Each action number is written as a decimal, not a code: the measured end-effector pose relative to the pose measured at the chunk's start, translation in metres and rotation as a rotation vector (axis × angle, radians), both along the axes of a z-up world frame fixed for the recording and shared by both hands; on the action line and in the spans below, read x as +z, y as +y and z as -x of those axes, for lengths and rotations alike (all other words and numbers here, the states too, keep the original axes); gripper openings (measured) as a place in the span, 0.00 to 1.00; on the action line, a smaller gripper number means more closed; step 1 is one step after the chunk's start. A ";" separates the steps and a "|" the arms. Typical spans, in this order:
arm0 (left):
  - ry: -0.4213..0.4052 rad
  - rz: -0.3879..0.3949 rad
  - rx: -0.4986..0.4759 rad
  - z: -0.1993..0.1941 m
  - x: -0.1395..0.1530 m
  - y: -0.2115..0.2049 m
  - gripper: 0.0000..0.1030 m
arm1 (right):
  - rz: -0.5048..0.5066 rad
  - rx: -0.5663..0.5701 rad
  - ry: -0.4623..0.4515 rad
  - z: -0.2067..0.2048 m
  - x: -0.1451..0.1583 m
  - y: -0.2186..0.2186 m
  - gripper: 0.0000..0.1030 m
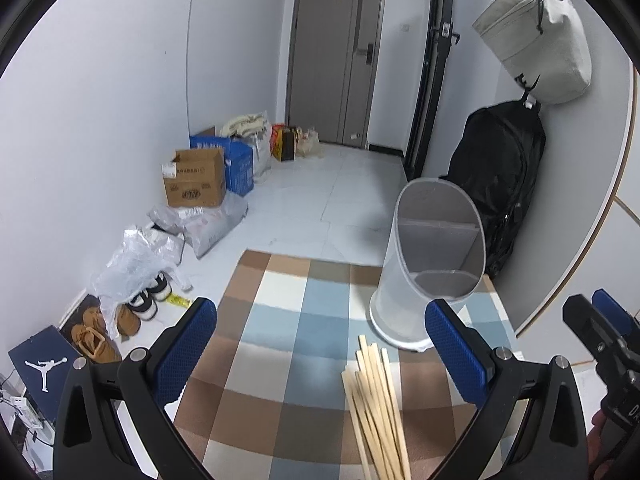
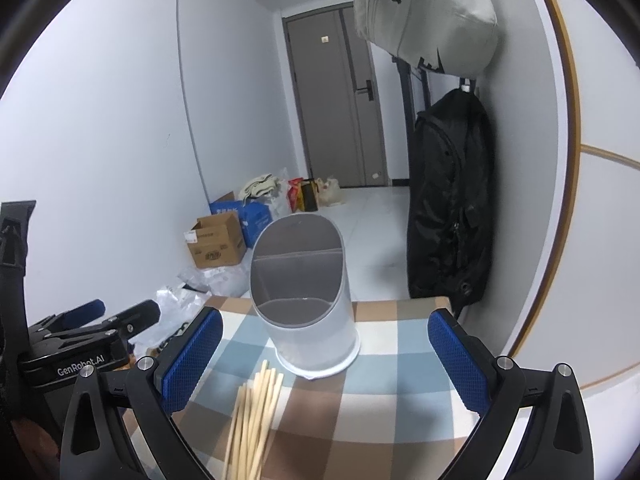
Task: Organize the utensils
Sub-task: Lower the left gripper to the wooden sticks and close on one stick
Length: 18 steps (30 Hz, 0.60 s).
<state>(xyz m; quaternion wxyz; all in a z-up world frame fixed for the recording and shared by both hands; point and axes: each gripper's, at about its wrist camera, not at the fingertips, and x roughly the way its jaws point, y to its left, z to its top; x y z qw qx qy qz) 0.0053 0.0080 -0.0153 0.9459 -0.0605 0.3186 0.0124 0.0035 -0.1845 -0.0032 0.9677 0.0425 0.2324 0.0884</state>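
A bundle of wooden chopsticks [image 1: 378, 408] lies on the checked tablecloth [image 1: 280, 344], pointing at a white oval utensil holder [image 1: 432, 260] with a grey divided inside. My left gripper [image 1: 320, 344] is open and empty, its fingers either side of the chopstick tips and above them. In the right wrist view the chopsticks [image 2: 256, 412] lie in front of the holder [image 2: 308, 304]. My right gripper [image 2: 324, 348] is open and empty, short of the holder. The left gripper [image 2: 92, 316] shows at the left there.
The table ends just behind the holder. A black backpack [image 1: 500, 184] and a grey bag [image 1: 536, 36] hang on the right wall. Boxes [image 1: 196, 180], plastic bags and shoes line the floor at left. A grey door [image 1: 336, 52] stands at the back.
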 end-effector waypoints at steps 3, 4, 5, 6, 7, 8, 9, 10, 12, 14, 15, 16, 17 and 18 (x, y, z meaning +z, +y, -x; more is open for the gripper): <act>0.064 0.006 -0.011 -0.007 -0.010 0.004 0.98 | 0.000 0.004 0.011 -0.003 -0.004 0.002 1.00; 0.091 -0.001 -0.011 -0.010 -0.015 0.006 0.98 | 0.002 0.005 0.015 -0.005 -0.005 0.002 1.00; 0.122 0.002 -0.016 -0.013 -0.020 0.008 0.98 | 0.004 0.005 0.022 -0.007 -0.006 0.003 1.00; 0.148 0.016 -0.026 -0.015 -0.024 0.009 0.98 | 0.004 0.006 0.027 -0.009 -0.008 0.003 1.00; 0.180 0.033 -0.038 -0.017 -0.030 0.012 0.98 | 0.000 0.013 0.033 -0.012 -0.009 0.004 1.00; 0.216 0.046 -0.051 -0.020 -0.037 0.012 0.98 | -0.004 0.020 0.039 -0.015 -0.010 0.004 1.00; 0.236 0.045 -0.057 -0.021 -0.041 0.012 0.98 | -0.009 0.028 0.046 -0.018 -0.011 0.005 1.00; 0.268 0.034 -0.064 -0.023 -0.047 0.011 0.98 | -0.010 0.032 0.050 -0.020 -0.012 0.005 1.00; 0.339 0.004 -0.080 -0.026 -0.060 0.009 0.98 | -0.005 0.038 0.061 -0.026 -0.015 0.007 1.00; 0.401 0.008 -0.101 -0.028 -0.070 0.008 0.98 | -0.004 0.040 0.071 -0.031 -0.016 0.007 1.00; 0.432 0.012 -0.116 -0.029 -0.076 0.006 0.97 | -0.005 0.040 0.076 -0.033 -0.018 0.006 1.00; 0.457 0.004 -0.124 -0.030 -0.080 0.004 0.95 | -0.008 0.041 0.084 -0.037 -0.019 0.006 1.00; 0.484 -0.014 -0.127 -0.031 -0.085 0.002 0.92 | -0.010 0.041 0.088 -0.038 -0.020 0.005 1.00; 0.505 -0.021 -0.134 -0.031 -0.087 0.000 0.91 | -0.014 0.041 0.092 -0.041 -0.021 0.005 1.00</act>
